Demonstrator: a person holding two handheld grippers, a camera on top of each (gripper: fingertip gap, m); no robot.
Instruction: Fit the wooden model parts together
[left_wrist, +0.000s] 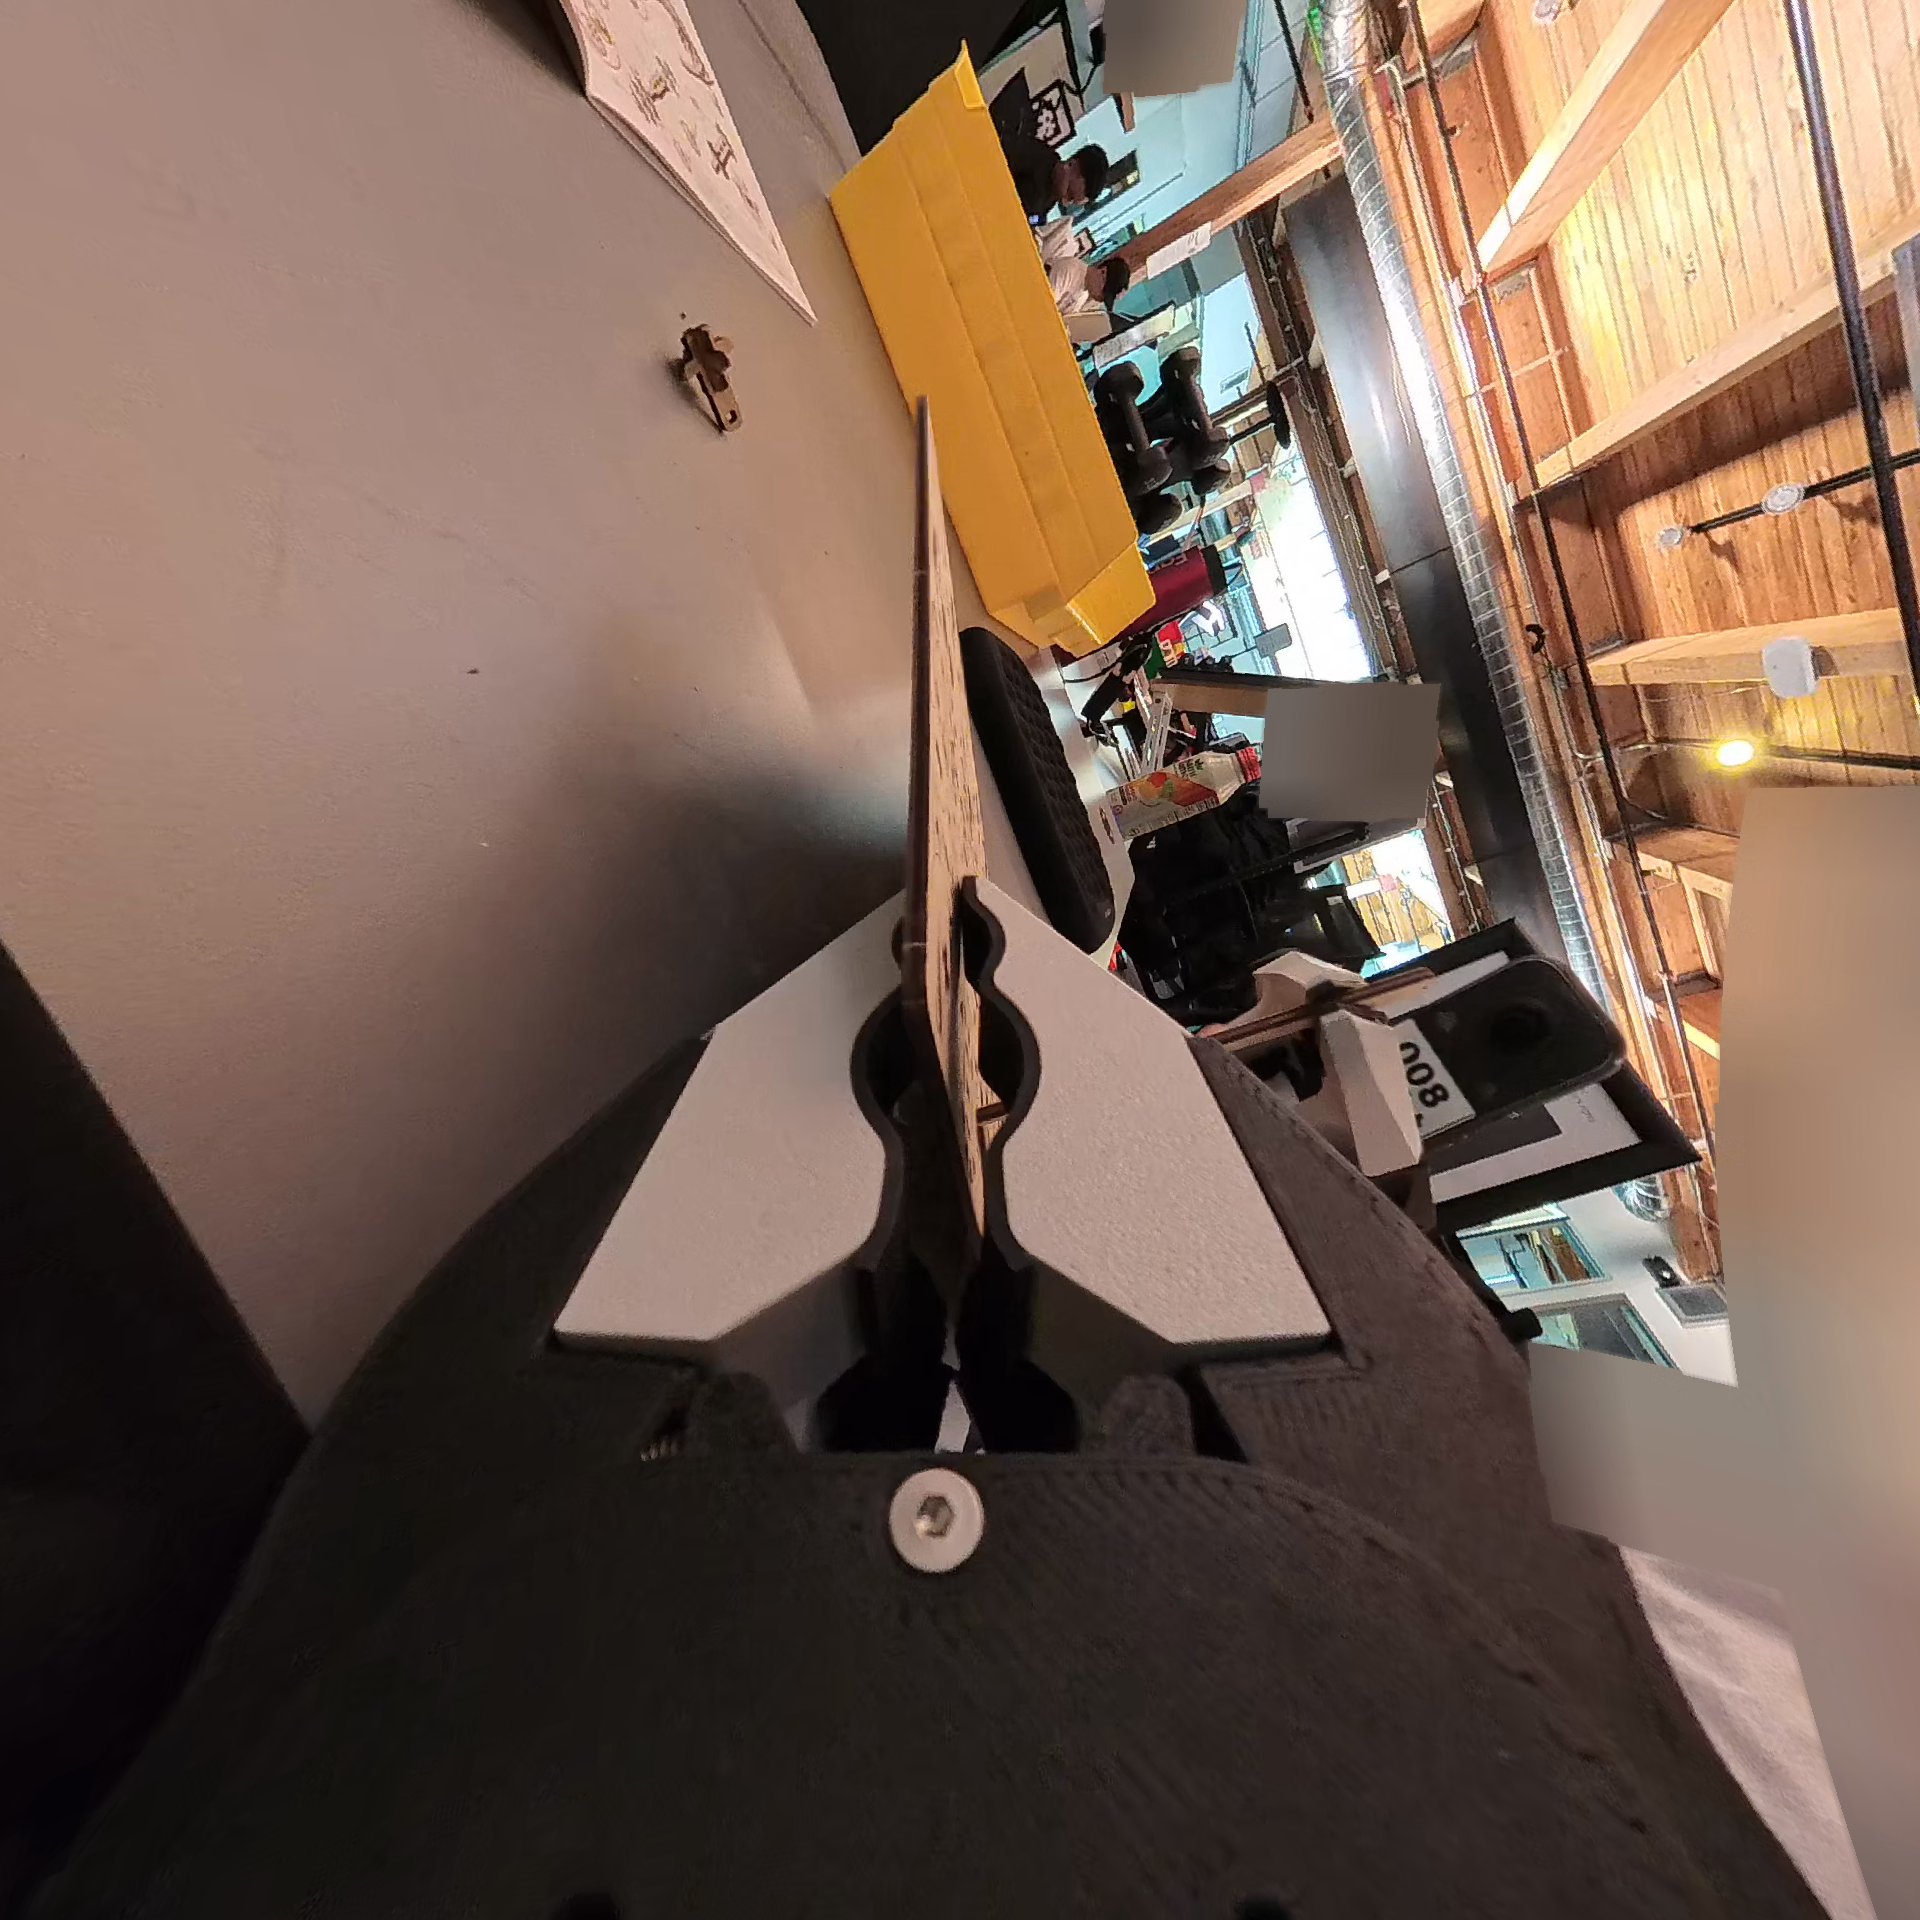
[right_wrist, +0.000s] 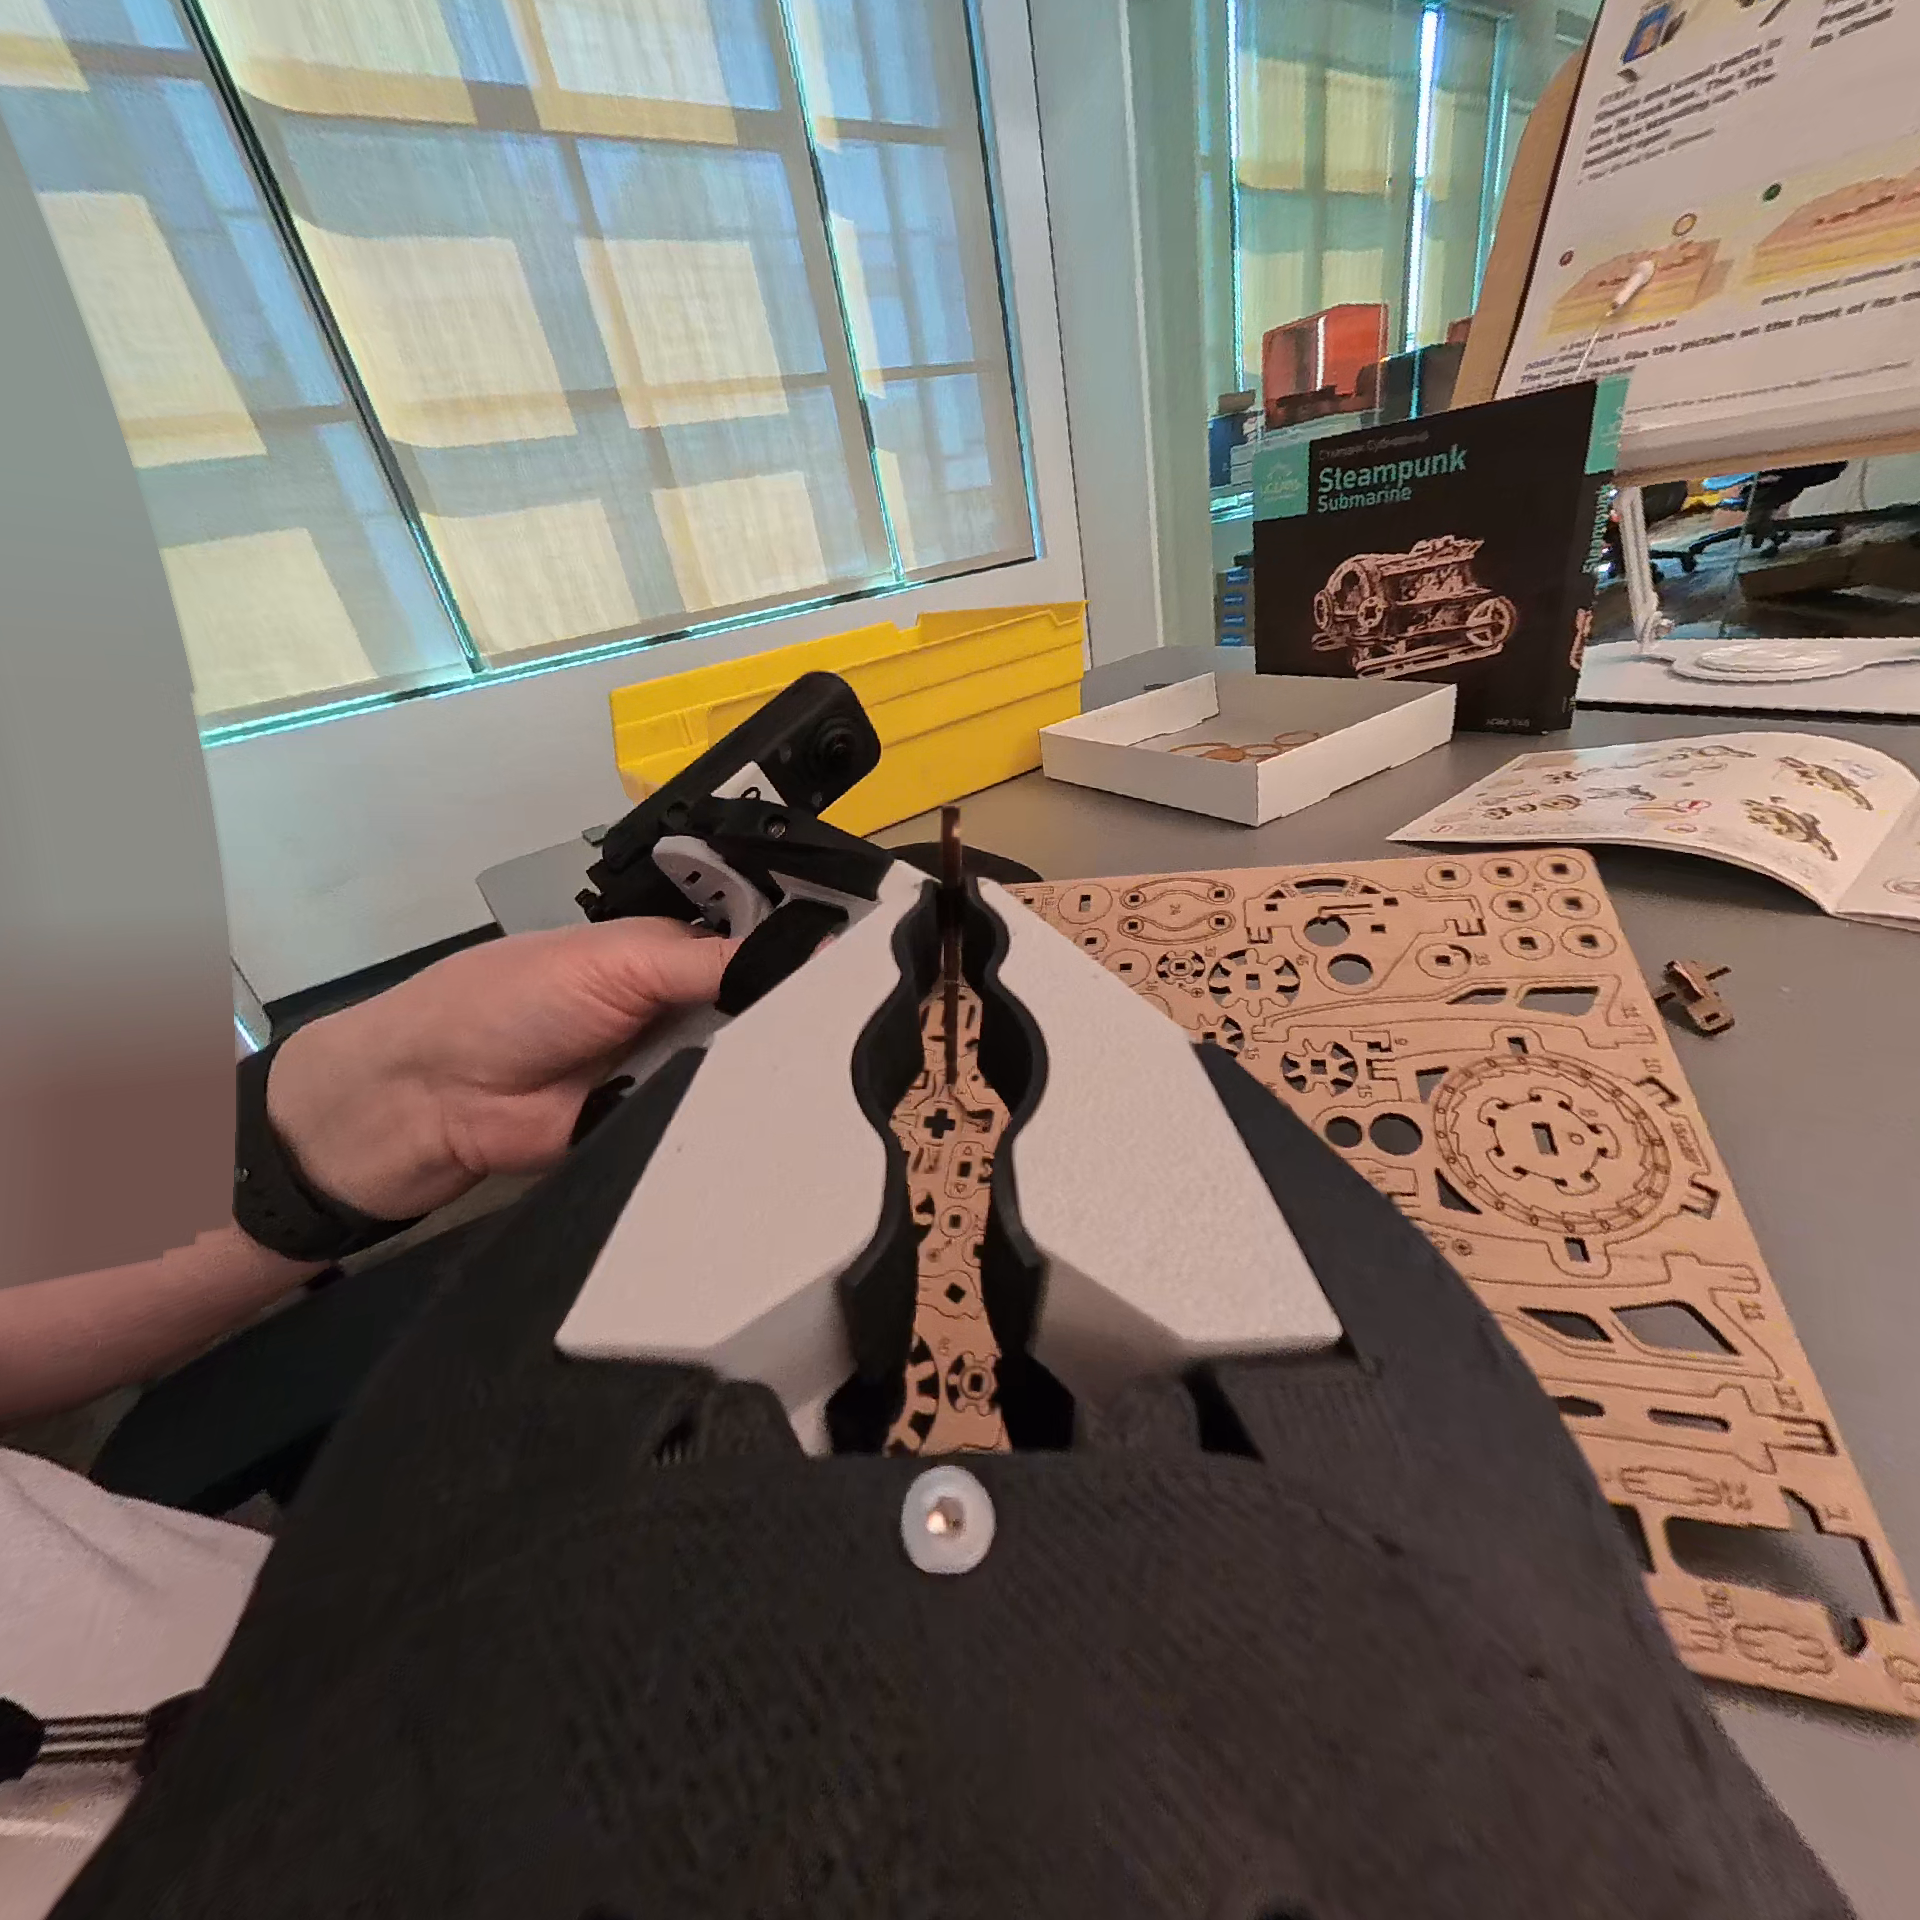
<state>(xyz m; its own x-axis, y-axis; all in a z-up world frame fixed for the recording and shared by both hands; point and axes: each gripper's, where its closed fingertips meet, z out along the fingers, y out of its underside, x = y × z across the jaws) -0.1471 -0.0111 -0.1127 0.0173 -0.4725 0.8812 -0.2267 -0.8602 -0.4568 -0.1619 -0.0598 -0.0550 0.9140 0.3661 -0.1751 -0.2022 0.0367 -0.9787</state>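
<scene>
Between our left gripper's (left_wrist: 940, 940) clenched jaws, a wooden parts sheet (left_wrist: 943, 727) stands edge-on, our right gripper (right_wrist: 951, 899) pinching a thin dark wooden strip (right_wrist: 951, 935), small assembled wooden piece (right_wrist: 1696, 995) lying well right of those jaws on the grey table (right_wrist: 1818, 1195).

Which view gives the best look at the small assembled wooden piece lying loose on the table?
The right wrist view: the small wooden piece lies beside the flat part sheet, close and unobstructed. The left wrist view shows the same piece farther off, sideways, on the bare table.
</scene>
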